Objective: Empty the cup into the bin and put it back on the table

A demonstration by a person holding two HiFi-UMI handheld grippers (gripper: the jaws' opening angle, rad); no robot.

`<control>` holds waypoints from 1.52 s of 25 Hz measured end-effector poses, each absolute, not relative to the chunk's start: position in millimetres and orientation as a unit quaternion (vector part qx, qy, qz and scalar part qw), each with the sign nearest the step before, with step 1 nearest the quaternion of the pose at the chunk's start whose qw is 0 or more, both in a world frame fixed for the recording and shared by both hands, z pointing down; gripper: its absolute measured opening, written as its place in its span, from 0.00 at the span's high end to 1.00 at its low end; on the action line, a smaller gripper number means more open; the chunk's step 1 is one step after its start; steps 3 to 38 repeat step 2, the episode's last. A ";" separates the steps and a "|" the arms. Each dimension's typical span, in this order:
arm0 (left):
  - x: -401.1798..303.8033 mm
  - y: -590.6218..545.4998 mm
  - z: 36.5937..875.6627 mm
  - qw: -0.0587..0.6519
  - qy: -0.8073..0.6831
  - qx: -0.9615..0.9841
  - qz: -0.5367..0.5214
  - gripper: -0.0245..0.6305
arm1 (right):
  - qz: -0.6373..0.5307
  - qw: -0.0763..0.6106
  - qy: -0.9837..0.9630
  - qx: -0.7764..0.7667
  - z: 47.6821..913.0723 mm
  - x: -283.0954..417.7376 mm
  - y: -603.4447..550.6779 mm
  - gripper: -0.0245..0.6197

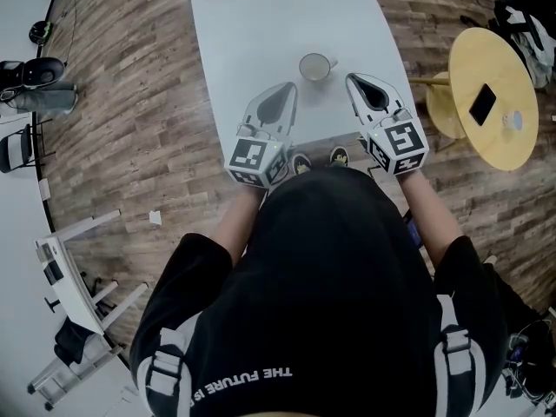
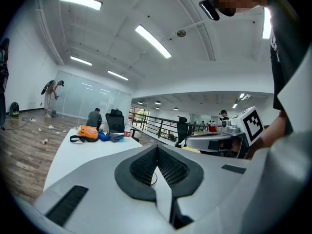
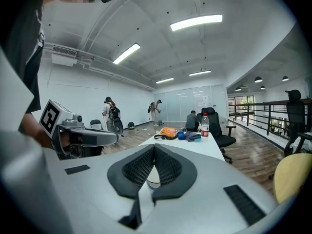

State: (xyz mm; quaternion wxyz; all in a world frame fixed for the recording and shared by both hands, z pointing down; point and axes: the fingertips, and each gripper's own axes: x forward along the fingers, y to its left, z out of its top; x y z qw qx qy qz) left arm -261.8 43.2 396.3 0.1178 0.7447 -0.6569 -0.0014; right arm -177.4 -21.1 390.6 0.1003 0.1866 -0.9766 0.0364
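While both claws are closed tight with nothing between their pads, the cup [image 1: 314, 66] stands upright on the white table [image 1: 261, 24], just beyond the tips and roughly between them. The left gripper [image 1: 281, 94] and right gripper [image 1: 360, 83] sit low over the table's near edge, angled inward toward the cup, touching nothing.

The cup looks like a small pale mug with a short handle [image 1: 332, 62] sticking out on its right side. It is probably hard and rigid, so it will not give under the pads, but its smooth wall is likely slippery and it could chip if dropped or knocked. What is inside cannot be made out, so its weight is uncertain; it is best treated as full and kept level until it is over the bin.

A pinch over the rim, one pad inside and one outside, seems the surest hold. The handle looks too small to grip reliably. No bin shows in any view.
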 end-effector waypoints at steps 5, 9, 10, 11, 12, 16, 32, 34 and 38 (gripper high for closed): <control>-262.8 42.7 395.1 0.124 -0.656 0.745 -0.004 0.93 | 0.038 0.101 -0.977 0.186 389.2 -178.5 -21.3 0.94; -262.8 42.7 395.1 0.124 -0.656 0.745 -0.004 0.93 | 0.038 0.101 -0.977 0.186 389.2 -178.5 -21.3 0.94; -262.8 42.7 395.1 0.124 -0.656 0.745 -0.004 0.93 | 0.038 0.101 -0.977 0.186 389.2 -178.5 -21.3 0.94; -262.8 42.7 395.1 0.124 -0.656 0.745 -0.004 0.93 | 0.038 0.101 -0.977 0.186 389.2 -178.5 -21.3 0.94; -262.8 42.7 395.1 0.124 -0.656 0.745 -0.004 0.93 | 0.038 0.101 -0.977 0.186 389.2 -178.5 -21.3 0.94; -262.8 42.7 395.1 0.124 -0.656 0.745 -0.004 0.93 | 0.038 0.101 -0.977 0.186 389.2 -178.5 -21.3 0.94; -262.8 42.7 395.1 0.124 -0.656 0.745 -0.004 0.93 | 0.038 0.101 -0.977 0.186 389.2 -178.5 -21.3 0.94; -262.8 42.7 395.1 0.124 -0.656 0.745 -0.004 0.93 | 0.038 0.101 -0.977 0.186 389.2 -178.5 -21.3 0.94; -262.8 42.7 395.1 0.124 -0.656 0.745 -0.004 0.93 | 0.038 0.101 -0.977 0.186 389.2 -178.5 -21.3 0.94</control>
